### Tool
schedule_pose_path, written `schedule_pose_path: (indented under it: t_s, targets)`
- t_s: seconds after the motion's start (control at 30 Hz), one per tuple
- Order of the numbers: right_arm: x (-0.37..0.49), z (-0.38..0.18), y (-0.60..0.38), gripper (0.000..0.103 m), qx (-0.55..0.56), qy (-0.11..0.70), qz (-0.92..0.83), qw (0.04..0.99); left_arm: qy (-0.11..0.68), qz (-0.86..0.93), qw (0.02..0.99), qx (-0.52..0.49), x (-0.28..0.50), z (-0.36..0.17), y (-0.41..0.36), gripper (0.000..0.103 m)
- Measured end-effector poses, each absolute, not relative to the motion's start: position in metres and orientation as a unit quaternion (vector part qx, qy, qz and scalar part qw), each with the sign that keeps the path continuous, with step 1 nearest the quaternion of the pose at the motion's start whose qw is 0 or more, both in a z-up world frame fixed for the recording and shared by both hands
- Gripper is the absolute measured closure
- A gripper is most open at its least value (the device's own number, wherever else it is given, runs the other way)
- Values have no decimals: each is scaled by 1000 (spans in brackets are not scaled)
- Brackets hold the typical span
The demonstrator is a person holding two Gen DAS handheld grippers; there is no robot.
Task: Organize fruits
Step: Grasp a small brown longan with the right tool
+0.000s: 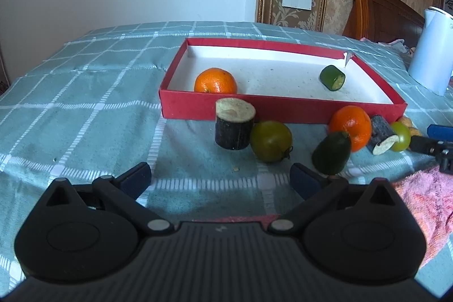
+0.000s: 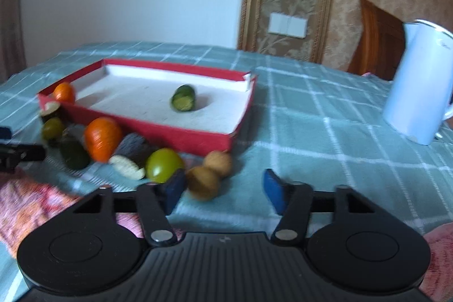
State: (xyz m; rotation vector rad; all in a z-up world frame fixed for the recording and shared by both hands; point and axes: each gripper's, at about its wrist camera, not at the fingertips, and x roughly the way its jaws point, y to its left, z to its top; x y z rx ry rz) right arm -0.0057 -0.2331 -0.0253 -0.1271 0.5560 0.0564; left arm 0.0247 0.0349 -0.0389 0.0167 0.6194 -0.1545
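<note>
A red box (image 1: 280, 111) with a white floor holds an orange (image 1: 215, 81) and a cut cucumber piece (image 1: 332, 77). In front of it on the cloth lie a dark cut stub (image 1: 235, 126), a green tomato (image 1: 270, 140), a dark green piece (image 1: 331, 153), a second orange (image 1: 351, 126) and another stub (image 1: 380, 136). My left gripper (image 1: 220, 177) is open just short of the tomato, holding nothing. My right gripper (image 2: 223, 186) is open. A brown fruit (image 2: 202, 183) lies by its left finger, a second brown fruit (image 2: 218, 162) and a green tomato (image 2: 163, 164) close by.
A white kettle (image 2: 419, 87) stands to the right on the checked green cloth (image 1: 85, 109). A pink towel (image 1: 424, 203) lies at the near edge between the two grippers. A wooden chair back (image 1: 379, 10) and the wall stand behind the table.
</note>
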Motion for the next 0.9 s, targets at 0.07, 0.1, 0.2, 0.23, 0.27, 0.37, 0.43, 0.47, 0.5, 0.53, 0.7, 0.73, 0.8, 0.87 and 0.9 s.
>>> schedule_pose_path:
  t_s: [0.07,0.1,0.2,0.23,0.27,0.37,0.43,0.47,0.5,0.53,0.7,0.73,0.8,0.87,0.9]
  targets:
    - [-5,-28,-232,52,-67,277,26,958,306,-77,949,7,25,-39,35,0]
    - [-4,-30,-234,53,-61,280,32,957,307,-77,949,7,25,-39,35,0]
    - [0,-31,-237,54,-51,282,38,957,308,-76,948,7,25,-39,35,0]
    - [1,-31,-237,54,-52,281,38,957,308,-76,948,8,25,-40,34,0]
    - [3,-32,-237,55,-53,282,39,957,308,-76,948,8,25,-40,34,0]
    - [5,-32,-236,72,-46,291,58,954,309,-76,948,8,26,-40,35,0]
    - [4,-32,-234,73,-48,292,59,954,309,-76,948,9,26,-40,35,0]
    - [4,-32,-235,73,-46,292,60,954,309,-76,948,10,26,-40,35,0]
    - [5,-32,-236,73,-42,292,61,954,309,-76,948,9,25,-40,35,0]
    - [5,-32,-237,73,-38,292,62,954,309,-76,948,9,26,-40,34,0]
    - [1,-30,-240,73,-23,283,57,957,309,-75,948,10,25,-40,35,0]
    - [0,-29,-240,73,-22,278,55,959,309,-75,948,10,26,-40,34,0]
    - [-3,-23,-241,73,-17,268,53,962,309,-75,948,10,25,-40,35,0]
    - [-4,-17,-242,74,-18,257,51,965,309,-75,948,11,26,-40,35,0]
    - [-2,-14,-242,74,-20,254,52,966,309,-75,948,10,26,-40,35,0]
